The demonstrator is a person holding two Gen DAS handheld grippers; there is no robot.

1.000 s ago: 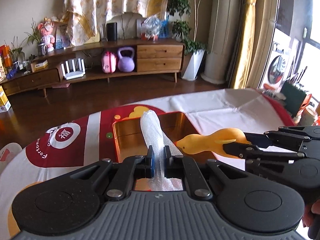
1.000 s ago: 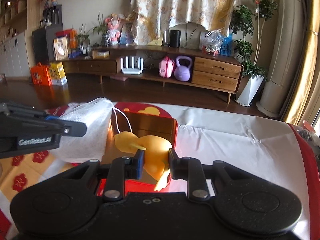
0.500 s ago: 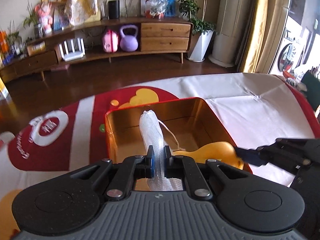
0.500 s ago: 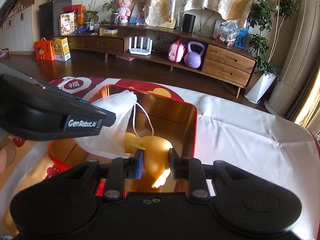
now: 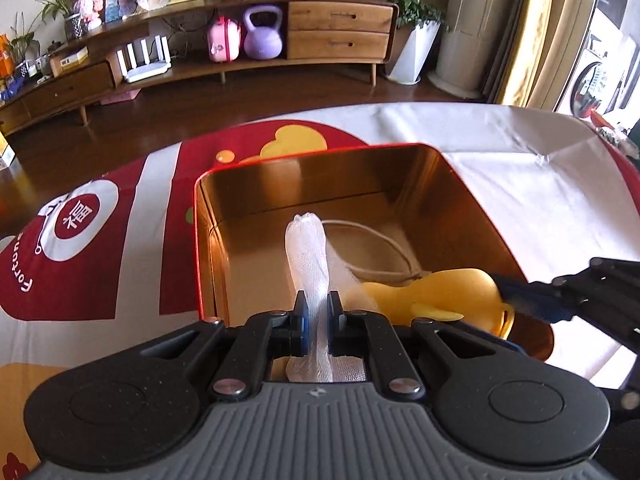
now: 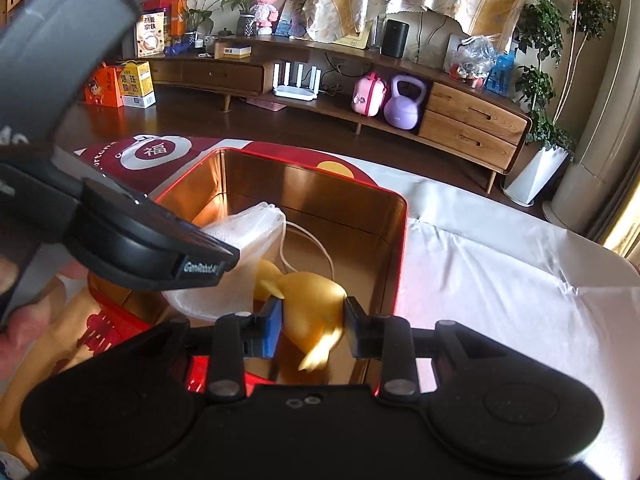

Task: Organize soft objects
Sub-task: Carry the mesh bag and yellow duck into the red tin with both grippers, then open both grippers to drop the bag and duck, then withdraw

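A red tin with a gold inside (image 5: pixel 448 184) stands open on the table; it also shows in the right wrist view (image 6: pixel 400 240). My left gripper (image 5: pixel 318 312) is shut on a white mesh drawstring pouch (image 5: pixel 308 252) held inside the tin; the pouch also shows in the right wrist view (image 6: pixel 244 248). My right gripper (image 6: pixel 312 320) has its jaws a little wider than a yellow rubber duck (image 6: pixel 312 296) that sits between them, low in the tin. The duck (image 5: pixel 440 290) lies right of the pouch, with the right gripper (image 5: pixel 532 296) behind it.
The table wears a white cloth (image 5: pixel 540 200) and a red and white printed cloth (image 5: pixel 100 240). Beyond it are a dark wood floor and a long wooden sideboard (image 6: pixel 460 112) with a purple kettlebell (image 5: pixel 262 36) and potted plants.
Both grippers have moved down and forward into the tin with the pouch and the duck. The right jaws have widened around the duck.
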